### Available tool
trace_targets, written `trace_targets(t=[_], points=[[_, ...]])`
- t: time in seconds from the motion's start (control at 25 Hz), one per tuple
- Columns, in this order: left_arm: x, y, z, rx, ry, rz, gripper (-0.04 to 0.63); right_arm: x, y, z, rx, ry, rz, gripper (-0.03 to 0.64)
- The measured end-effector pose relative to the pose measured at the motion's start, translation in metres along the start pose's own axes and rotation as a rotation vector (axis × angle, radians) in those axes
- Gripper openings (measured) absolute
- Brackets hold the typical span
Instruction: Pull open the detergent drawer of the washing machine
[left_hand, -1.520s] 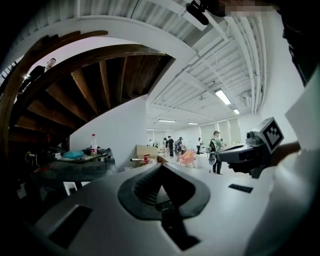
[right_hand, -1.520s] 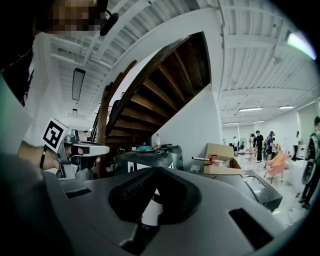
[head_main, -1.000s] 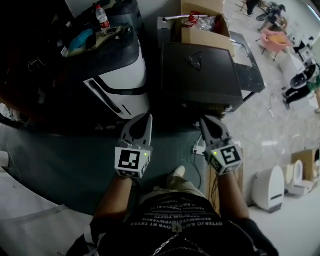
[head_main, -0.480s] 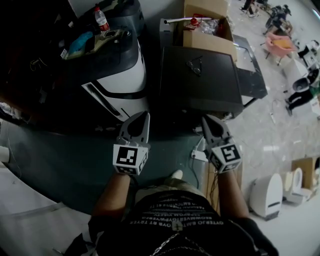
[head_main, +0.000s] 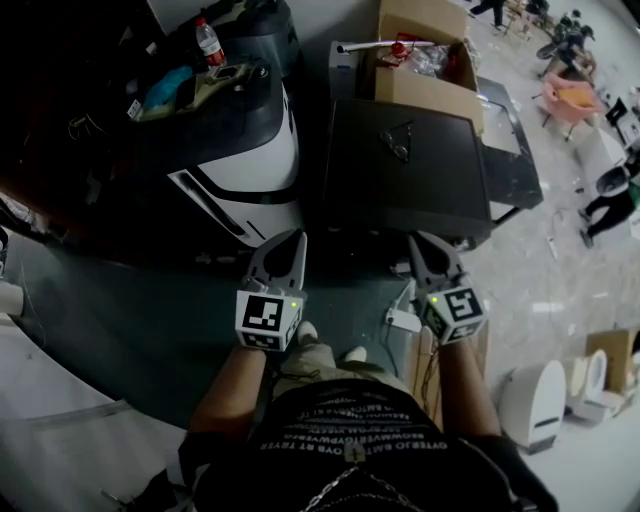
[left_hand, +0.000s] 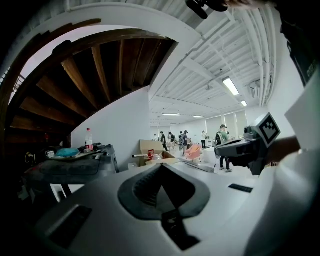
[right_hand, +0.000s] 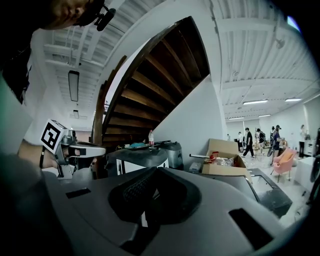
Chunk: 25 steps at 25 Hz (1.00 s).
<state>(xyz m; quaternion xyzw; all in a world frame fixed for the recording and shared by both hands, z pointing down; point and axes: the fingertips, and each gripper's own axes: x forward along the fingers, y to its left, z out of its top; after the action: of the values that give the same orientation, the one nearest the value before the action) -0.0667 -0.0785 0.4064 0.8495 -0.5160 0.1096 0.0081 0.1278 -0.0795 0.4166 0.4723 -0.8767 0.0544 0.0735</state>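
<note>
Two appliances stand ahead of me in the head view: a white-and-dark machine (head_main: 245, 165) on the left with clutter on its top, and a black box-shaped machine (head_main: 400, 165) on the right. No detergent drawer can be made out on either. My left gripper (head_main: 291, 240) is held in the air just short of the white machine's lower front, shut and with nothing in it. My right gripper (head_main: 420, 243) hangs near the black machine's front edge, its jaws together and empty. Each gripper view shows closed jaws (left_hand: 161, 166) (right_hand: 151, 171) and the other gripper beside it.
A plastic bottle (head_main: 208, 40) stands on the left machine. An open cardboard box (head_main: 425, 72) sits behind the black machine. A white power strip (head_main: 403, 319) lies on the floor between my grippers. White appliances (head_main: 535, 400) stand at the right, and a wooden staircase (right_hand: 150, 95) rises overhead.
Both grippers have moved forward toward the two machines as the person stepped ahead. A second shoe now shows below them. The jaws of both stay closed.
</note>
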Motion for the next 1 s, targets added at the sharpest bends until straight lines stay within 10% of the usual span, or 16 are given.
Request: trace_targets(t=[1.0], points=[[0.116, 0.061, -0.022, 0.014, 0.061, -0.109, 0.005, 0.097, -0.057, -0.027, 0.058, 0.067, -0.108, 0.002]])
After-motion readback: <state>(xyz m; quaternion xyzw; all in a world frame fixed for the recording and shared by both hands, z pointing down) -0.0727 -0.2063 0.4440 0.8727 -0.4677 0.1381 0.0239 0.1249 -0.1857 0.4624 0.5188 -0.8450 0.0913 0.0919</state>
